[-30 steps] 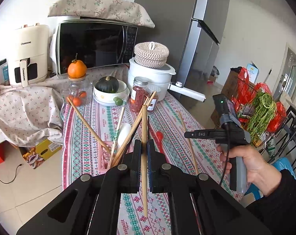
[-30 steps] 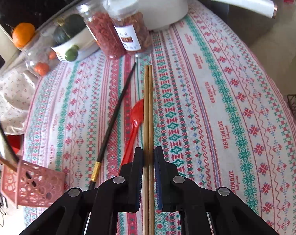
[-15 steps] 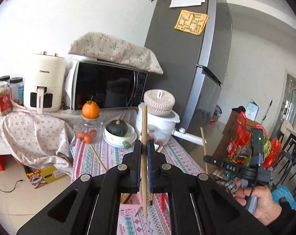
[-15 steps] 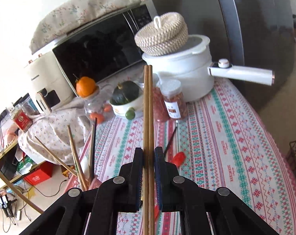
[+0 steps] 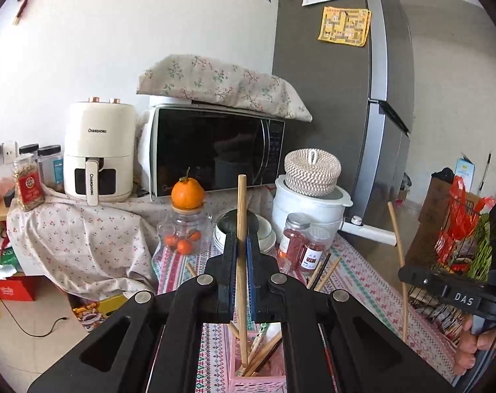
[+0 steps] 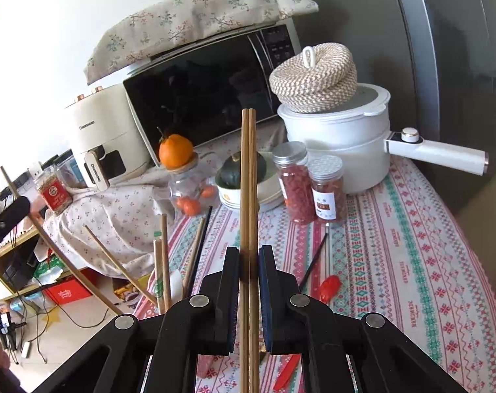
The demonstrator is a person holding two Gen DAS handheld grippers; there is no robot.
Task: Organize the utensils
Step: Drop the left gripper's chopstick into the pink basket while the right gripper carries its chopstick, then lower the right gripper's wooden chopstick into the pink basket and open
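The left gripper (image 5: 241, 255) is clenched on a single wooden chopstick (image 5: 241, 216), which stands nearly upright between its jaws, its lower end dipping into the pink basket (image 5: 248, 378) just below the fingers. That basket already holds several chopsticks, leaning at loose angles. The right gripper (image 6: 249, 258) is clamped on a pair of chopsticks (image 6: 248, 170) lying side by side and running straight out ahead past the fingertips. Ahead of it and to the right, on the patterned tablecloth (image 6: 411, 262), lie a black chopstick (image 6: 313, 262) and a red spoon (image 6: 328, 288) (its bowl only partly shown). Farther ahead stand two jars (image 6: 310, 186), a bowl with a squash (image 6: 244, 177) and a white pot (image 6: 339, 144).
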